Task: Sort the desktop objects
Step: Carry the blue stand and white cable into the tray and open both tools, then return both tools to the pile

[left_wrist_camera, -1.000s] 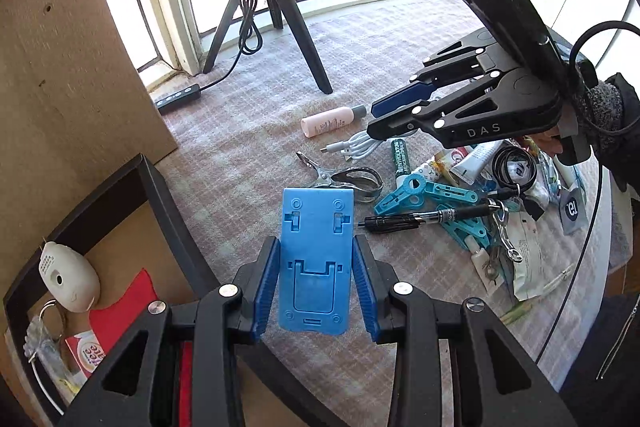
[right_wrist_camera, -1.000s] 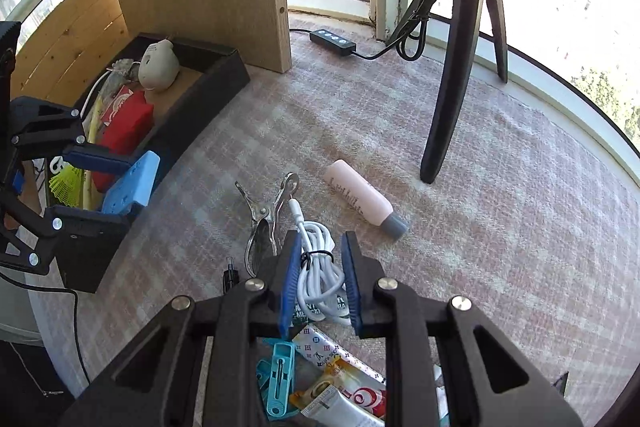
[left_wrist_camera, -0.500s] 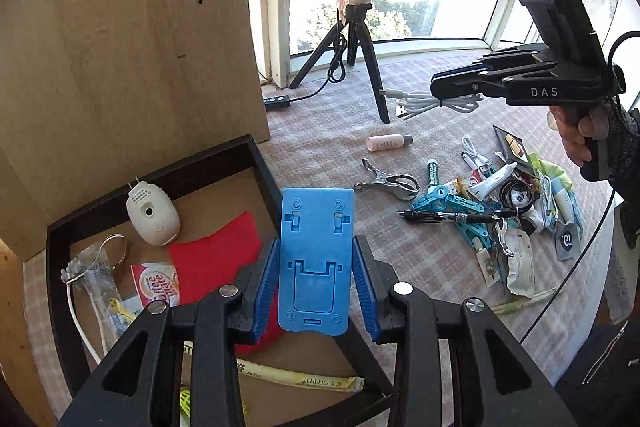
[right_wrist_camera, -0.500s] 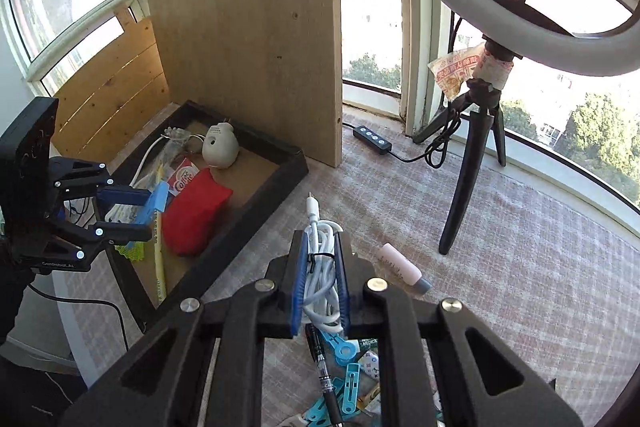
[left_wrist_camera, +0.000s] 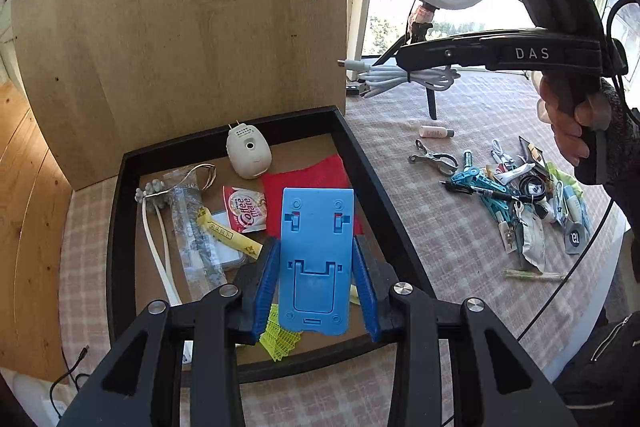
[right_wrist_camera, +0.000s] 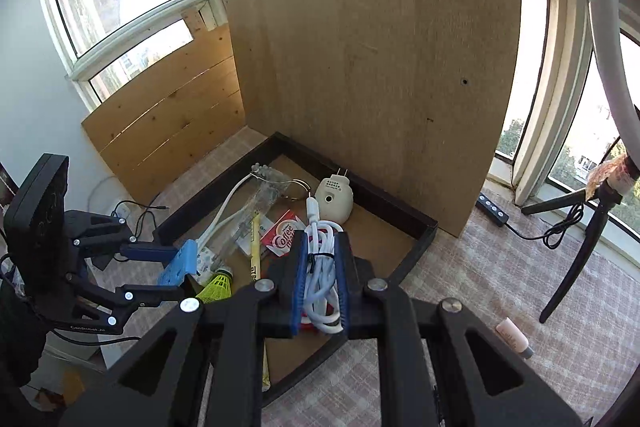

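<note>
My left gripper (left_wrist_camera: 316, 267) is shut on a blue plastic phone stand (left_wrist_camera: 316, 259), held in the air over the near right part of the black tray (left_wrist_camera: 120, 227). From the right wrist view the same stand (right_wrist_camera: 178, 263) hangs at the tray's left side. My right gripper (right_wrist_camera: 322, 275) is shut on a coiled white cable (right_wrist_camera: 320, 267), above the tray's near edge (right_wrist_camera: 416, 247). The left wrist view shows that cable (left_wrist_camera: 400, 77) high above the table, right of the tray.
The tray holds a white plug-in device (left_wrist_camera: 248, 153), a red cloth (left_wrist_camera: 308, 175), a Coffee-mate sachet (left_wrist_camera: 244, 209), a yellow shuttlecock (right_wrist_camera: 218, 285) and more. A wooden board (left_wrist_camera: 192, 27) stands behind it. Several pens, clips and packets (left_wrist_camera: 516, 195) lie on the checked cloth. A ring-light tripod (right_wrist_camera: 580, 239) stands right.
Both grippers have risen and swung from the pile toward the tray. The right gripper lifted the white cable off the table; the blue stand now hangs over the tray.
</note>
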Motion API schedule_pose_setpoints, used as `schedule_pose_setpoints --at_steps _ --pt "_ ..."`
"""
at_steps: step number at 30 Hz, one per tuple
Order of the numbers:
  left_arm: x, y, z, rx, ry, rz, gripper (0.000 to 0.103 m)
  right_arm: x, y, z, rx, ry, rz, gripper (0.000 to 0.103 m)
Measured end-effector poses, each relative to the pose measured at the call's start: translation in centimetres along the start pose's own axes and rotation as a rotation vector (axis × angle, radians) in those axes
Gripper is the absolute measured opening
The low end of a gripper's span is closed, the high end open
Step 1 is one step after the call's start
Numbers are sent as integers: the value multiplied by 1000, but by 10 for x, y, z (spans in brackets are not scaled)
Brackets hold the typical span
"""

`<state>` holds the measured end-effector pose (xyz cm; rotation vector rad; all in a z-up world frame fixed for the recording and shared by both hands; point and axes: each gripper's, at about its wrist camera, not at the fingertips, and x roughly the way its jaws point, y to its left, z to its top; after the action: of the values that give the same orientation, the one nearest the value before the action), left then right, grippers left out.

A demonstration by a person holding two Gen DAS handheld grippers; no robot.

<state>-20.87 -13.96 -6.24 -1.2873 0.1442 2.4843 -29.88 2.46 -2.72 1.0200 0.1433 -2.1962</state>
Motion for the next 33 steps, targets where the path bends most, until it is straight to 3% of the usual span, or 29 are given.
schedule_pose_setpoints --at_steps 2,4,5,6,19,26,33 --pt "2 1 0 -7 3 -32 35 16 6 10 -18 14 -3 15" --pt "5 2 2 -27 10 -12 37 32 8 17 -17 43 -47 27" --pt "6 3 3 -41 15 11 40 35 8 19 -13 48 -76 43" --pt "7 5 4 -50 14 18 42 35 8 19 -9 35 -88 51" --pt "3 6 3 -82 -11 12 42 -10 -32 -6 69 13 -152 51" --pt "17 -33 6 -14 -3 -56 42 -67 -78 -47 156 5 -228 51" --pt "53 -92 13 85 44 -129 42 -129 -128 -117 278 17 -302 51"
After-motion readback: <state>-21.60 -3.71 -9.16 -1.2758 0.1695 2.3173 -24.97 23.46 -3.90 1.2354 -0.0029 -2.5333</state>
